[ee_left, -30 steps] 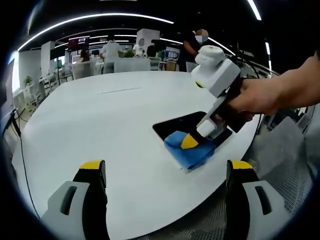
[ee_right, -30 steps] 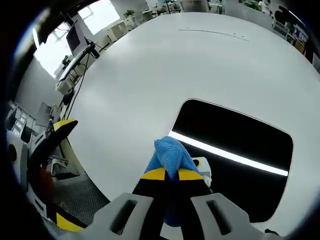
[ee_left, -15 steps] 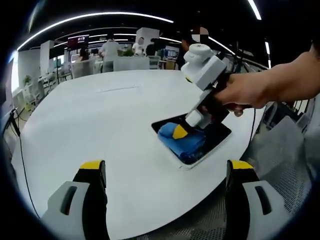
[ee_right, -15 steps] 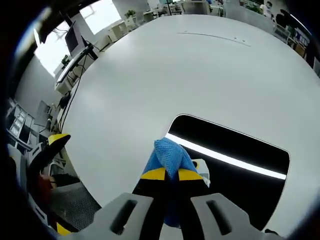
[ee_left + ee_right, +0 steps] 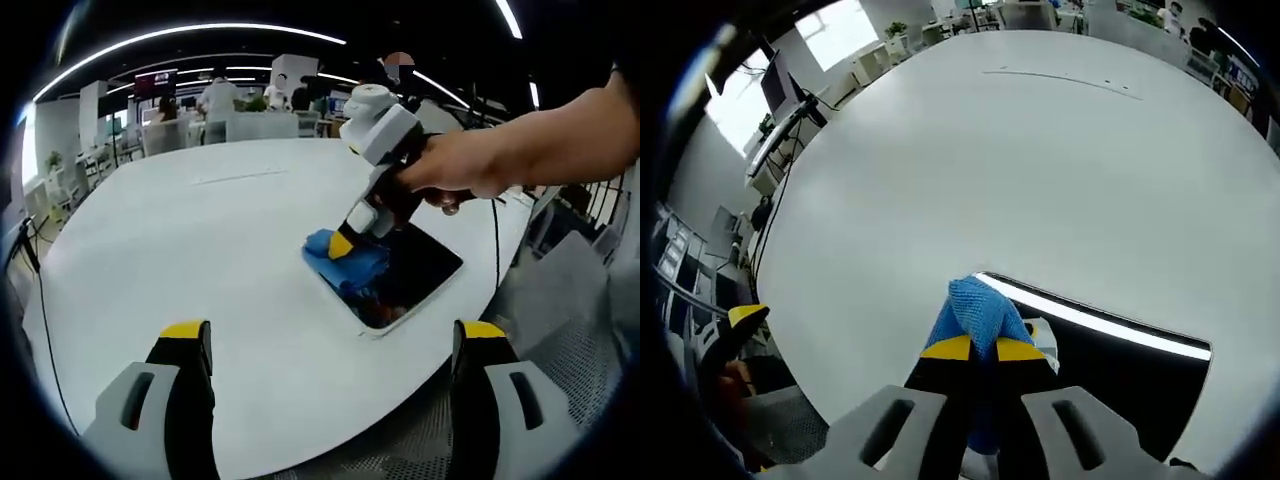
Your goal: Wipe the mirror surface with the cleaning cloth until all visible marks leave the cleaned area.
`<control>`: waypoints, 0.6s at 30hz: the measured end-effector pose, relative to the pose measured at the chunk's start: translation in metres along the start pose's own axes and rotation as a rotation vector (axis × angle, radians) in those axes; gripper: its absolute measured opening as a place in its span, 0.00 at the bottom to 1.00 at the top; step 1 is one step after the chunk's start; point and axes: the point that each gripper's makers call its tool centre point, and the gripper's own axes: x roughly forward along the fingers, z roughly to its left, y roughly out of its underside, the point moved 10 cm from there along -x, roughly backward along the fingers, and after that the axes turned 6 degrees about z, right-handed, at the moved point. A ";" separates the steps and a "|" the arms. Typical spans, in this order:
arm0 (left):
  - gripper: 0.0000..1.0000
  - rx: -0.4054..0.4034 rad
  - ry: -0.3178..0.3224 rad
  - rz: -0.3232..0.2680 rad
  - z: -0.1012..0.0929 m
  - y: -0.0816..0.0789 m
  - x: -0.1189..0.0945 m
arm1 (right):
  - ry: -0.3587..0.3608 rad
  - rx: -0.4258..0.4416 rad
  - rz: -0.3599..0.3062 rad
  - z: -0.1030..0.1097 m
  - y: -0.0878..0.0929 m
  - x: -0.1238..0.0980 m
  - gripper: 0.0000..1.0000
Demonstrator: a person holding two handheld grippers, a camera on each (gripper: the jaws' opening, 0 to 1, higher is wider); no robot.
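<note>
Blue cloth (image 5: 980,308) pinched in right tongs (image 5: 978,349), pressed on mirror (image 5: 1120,375).

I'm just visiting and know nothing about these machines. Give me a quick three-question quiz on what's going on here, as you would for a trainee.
1. True or false: the right gripper is shut on the blue cloth.
2. The cloth sits on which part of the mirror? A) the middle B) one end C) off it entirely
3. Fill in: the left gripper holds ____ and its jaws stand apart above the white table.

Key: 1 true; 2 B; 3 nothing.
</note>
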 end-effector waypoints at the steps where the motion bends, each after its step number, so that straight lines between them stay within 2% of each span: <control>1: 0.99 0.000 0.001 0.000 0.000 0.000 0.000 | 0.002 -0.003 0.000 -0.001 -0.003 0.002 0.00; 14: 0.99 -0.001 0.005 -0.001 0.001 0.001 0.001 | 0.012 -0.003 0.000 -0.008 -0.019 0.007 0.01; 18: 0.98 -0.009 -0.002 0.003 0.002 0.004 0.002 | 0.011 0.027 -0.004 -0.009 -0.021 0.006 0.01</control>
